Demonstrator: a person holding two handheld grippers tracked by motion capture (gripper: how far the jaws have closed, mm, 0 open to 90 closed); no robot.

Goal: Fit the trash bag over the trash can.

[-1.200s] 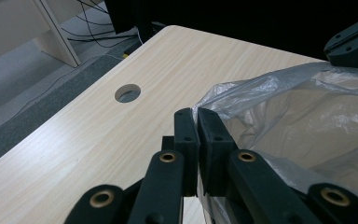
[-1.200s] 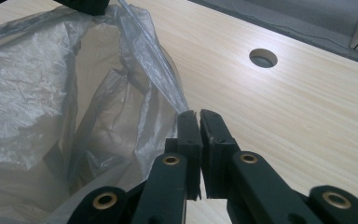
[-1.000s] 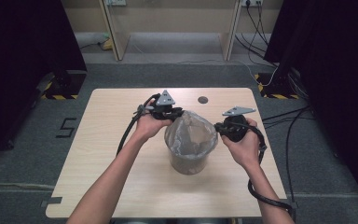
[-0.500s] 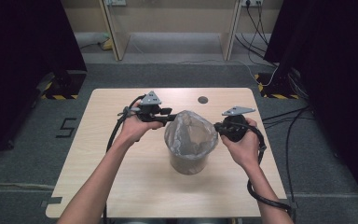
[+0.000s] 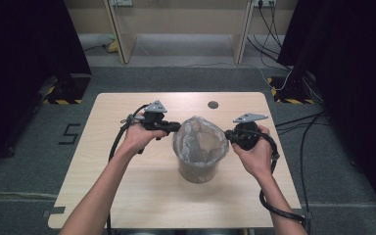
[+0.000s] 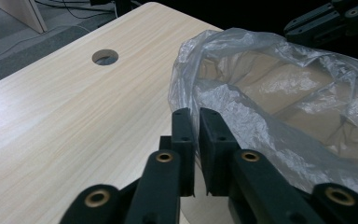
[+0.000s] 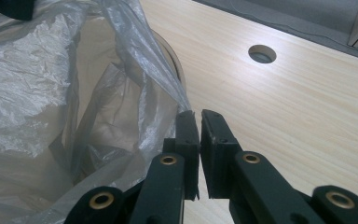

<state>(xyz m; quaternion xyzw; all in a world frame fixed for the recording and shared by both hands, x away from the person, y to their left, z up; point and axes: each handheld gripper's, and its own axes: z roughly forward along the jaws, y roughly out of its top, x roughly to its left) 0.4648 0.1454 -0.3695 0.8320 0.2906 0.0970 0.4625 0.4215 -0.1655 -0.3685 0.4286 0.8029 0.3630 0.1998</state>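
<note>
Plastic bag point(image 5: 199, 139) sits stretched between left tool point(image 5: 176, 128) and right tool point(image 5: 227, 135).

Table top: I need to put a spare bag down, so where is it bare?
The light wooden table is bare along its near edge and left side, also at the far edge around the round cable hole. The middle is crowded: a grey bin lined with a clear plastic bag, a gripper at each side.

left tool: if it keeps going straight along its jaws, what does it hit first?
Most likely the clear plastic bag lining the bin, right at the jaw tips of the left tool. Beyond it sits the right tool; depth is unclear.
</note>
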